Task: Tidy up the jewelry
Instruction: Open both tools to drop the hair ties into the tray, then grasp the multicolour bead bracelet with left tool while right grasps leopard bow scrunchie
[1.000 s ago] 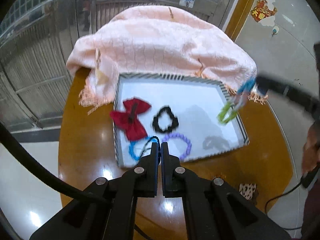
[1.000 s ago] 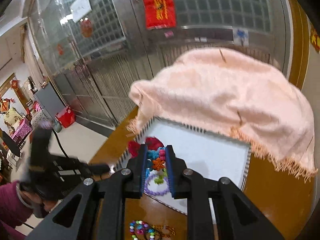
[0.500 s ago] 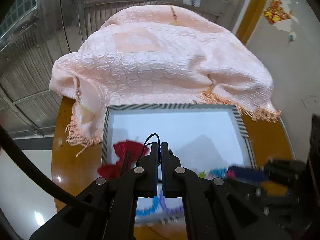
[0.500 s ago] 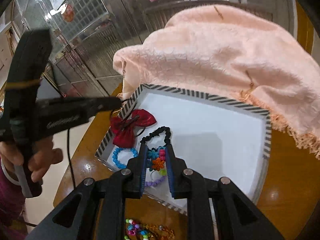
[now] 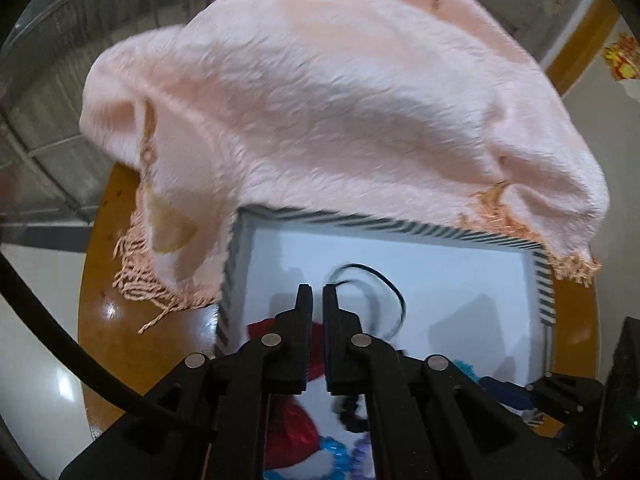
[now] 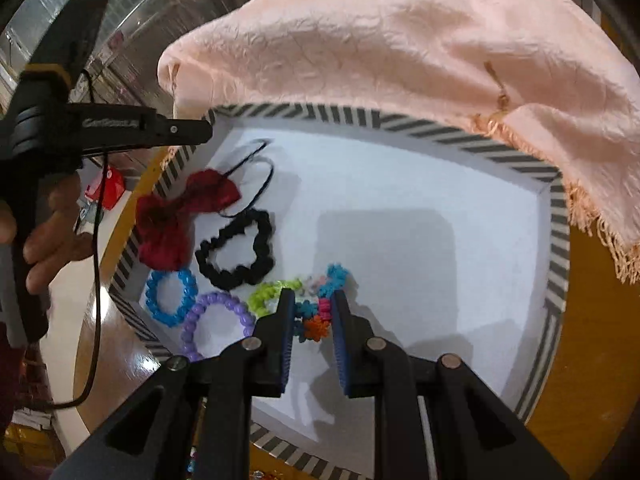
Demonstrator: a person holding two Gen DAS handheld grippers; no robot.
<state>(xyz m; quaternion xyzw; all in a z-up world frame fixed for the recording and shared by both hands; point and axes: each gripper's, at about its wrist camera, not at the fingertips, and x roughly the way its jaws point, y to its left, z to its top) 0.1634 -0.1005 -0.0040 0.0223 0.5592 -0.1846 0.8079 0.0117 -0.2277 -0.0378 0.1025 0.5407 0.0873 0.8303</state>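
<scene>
Round and glossy, a brown wooden desk (image 6: 580, 340) carries a shallow white tray with a black-and-white striped rim (image 6: 558, 216); a peach fringed cloth (image 6: 400, 36) drapes over the tray's far edge.

Low over the tray's near side, the right hand-held gripper (image 6: 313, 316) pinches a multicoloured flower-bead bracelet (image 6: 316, 322) between its blue-padded fingers. The bracelet's free part trails ahead and leftward onto the tray floor, its lime-green section (image 6: 268, 294) already resting there.

Just left lie a lilac bead bracelet (image 6: 216, 322) and a blue bead bracelet (image 6: 172, 298), then a black ruffled scrunchie (image 6: 240, 256) and a red fabric bow on a thin black elastic loop (image 6: 180, 220). Open white floor lies ahead and right.

Over the tray's left corner, the left hand-held gripper (image 5: 316, 300) has its fingers nearly together with nothing visibly between them; the elastic loop (image 5: 384, 284) curves just beyond its tips.
</scene>
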